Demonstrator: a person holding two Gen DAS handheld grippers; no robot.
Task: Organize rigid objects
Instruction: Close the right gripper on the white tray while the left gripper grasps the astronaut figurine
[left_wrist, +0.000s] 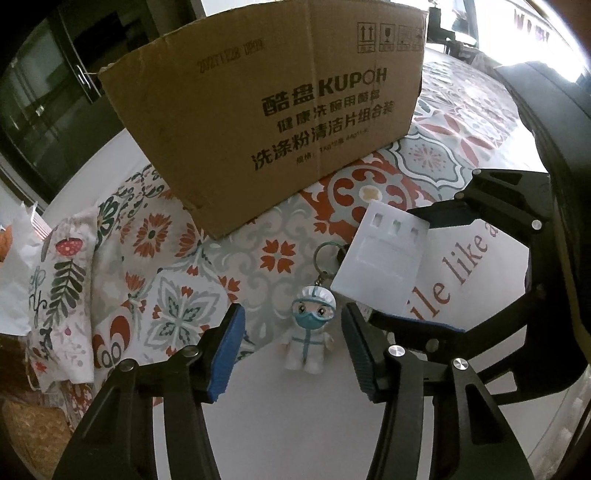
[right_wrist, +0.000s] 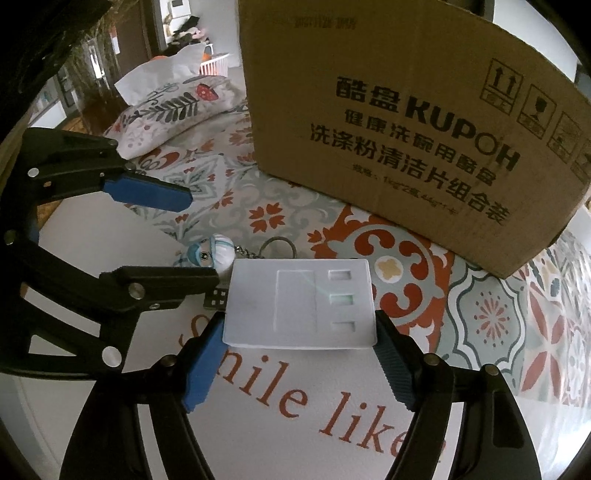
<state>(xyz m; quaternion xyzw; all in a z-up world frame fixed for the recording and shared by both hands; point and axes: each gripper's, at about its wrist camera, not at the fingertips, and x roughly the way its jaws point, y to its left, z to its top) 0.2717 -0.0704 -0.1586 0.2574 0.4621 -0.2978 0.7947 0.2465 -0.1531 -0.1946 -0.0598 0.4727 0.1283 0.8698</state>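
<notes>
Nearest the left tongs (left_wrist: 293, 350), which stand wide with nothing between them, a small keychain figure (left_wrist: 310, 332) in a white suit and blue mask lies on the counter (left_wrist: 258, 424), its chain and ring (left_wrist: 327, 254) trailing away from the camera. It looks like hard moulded plastic: light, stiff, not fragile, though the rounded head could slip. A grip across the flat-sided body seems surest, as the loose chain would swing.

Just beside it, the right tongs (right_wrist: 299, 363) hold a white plastic tray (right_wrist: 301, 308) by its two short edges, raised a little above the printed mat. It is thin and feather-light, and probably flexes if squeezed, so gentle pressure at the rims seems wise.

Beyond both stands a cardboard box (left_wrist: 266, 110) on the patterned cloth (left_wrist: 166, 295), the likely place for them; its interior is hidden.
</notes>
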